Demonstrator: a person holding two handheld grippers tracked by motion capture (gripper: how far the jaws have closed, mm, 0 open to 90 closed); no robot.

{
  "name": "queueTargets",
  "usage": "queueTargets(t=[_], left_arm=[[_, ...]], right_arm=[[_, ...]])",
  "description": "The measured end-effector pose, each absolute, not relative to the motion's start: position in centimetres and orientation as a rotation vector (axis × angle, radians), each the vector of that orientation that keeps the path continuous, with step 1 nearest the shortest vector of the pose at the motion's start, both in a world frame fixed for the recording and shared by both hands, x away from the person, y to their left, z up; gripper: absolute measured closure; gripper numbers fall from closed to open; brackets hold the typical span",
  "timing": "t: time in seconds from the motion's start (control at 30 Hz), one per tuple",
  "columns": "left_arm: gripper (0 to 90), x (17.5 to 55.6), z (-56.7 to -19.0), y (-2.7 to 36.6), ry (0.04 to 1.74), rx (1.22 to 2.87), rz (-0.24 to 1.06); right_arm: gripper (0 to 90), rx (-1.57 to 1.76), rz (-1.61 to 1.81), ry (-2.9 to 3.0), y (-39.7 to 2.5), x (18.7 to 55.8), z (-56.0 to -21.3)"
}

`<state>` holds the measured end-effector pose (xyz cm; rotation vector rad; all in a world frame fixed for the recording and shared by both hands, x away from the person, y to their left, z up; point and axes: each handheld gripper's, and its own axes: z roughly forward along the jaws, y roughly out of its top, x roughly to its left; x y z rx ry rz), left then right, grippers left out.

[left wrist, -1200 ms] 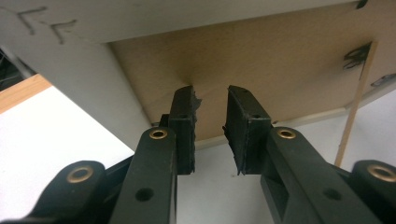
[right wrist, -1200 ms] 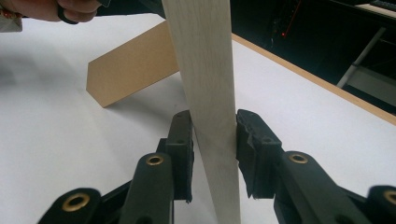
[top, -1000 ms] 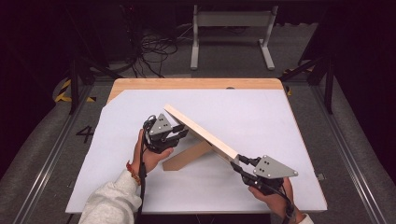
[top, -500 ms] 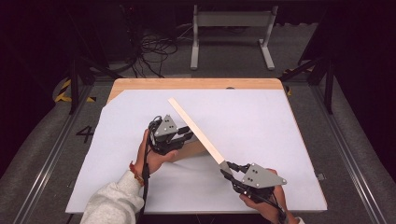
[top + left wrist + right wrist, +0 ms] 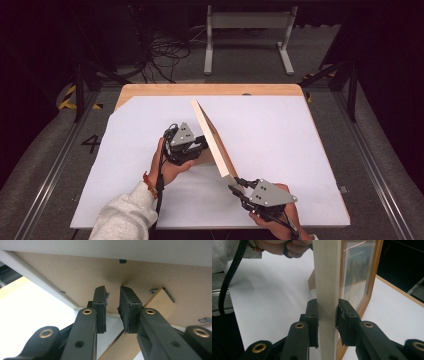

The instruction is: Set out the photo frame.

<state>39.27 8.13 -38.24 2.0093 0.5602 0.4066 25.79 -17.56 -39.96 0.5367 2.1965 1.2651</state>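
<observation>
Right tool (image 5: 239,186) is clamped on the pale wooden edge of a picture frame (image 5: 212,140), near the frame's corner closest to the person; in the right tool view its two black jaws press against both faces of that light wood edge (image 5: 325,277), with the glazed front and its darker orange-brown inner border showing just to the right of the jaws. From the high view the frame stands tilted on the white bench (image 5: 280,130), running from a far corner near the middle of the bench down toward the near right, where the right hand (image 5: 282,212) grips the tool low at the bench's near edge.

Left tool (image 5: 200,145) sits just behind the frame, on its back side, held by the left hand (image 5: 170,167), whose grey-white sleeve (image 5: 122,217) comes in from the bottom. In the left tool view its jaws stand a little apart with bare gap between them and nothing held; their tips are very near the brown fibreboard backing (image 5: 75,272), though I cannot tell whether they touch it. A brown stand leg (image 5: 140,325) slants down behind the right-hand jaw, lying against the backing at its top end. Small metal clips (image 5: 204,320) show along the backing's border.
</observation>
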Motion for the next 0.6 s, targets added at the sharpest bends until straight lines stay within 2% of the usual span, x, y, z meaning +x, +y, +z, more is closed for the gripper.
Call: queueTargets(t=[0.17,0.23,0.5,0.6], left_arm=[[79.8,39.5,-38.3,8.0,0.539,2.011,0.407],[80.0,39.4,-38.3,8.1,0.538,2.009,0.408],[79.7,38.5,-37.8,9.3,0.523,1.988,0.44],[78.5,38.5,-37.6,9.5,0.534,1.966,0.422]], right_arm=[[70.8,0.55,1.271,2.194,-17.3,25.9,-40.1],[68.9,0.555,1.252,2.204,-17.2,26.0,-40.3],[72.7,0.532,1.269,2.215,-18.2,26.0,-40.5],[69.5,0.544,1.27,2.225,-18.2,26.0,-40.7]])
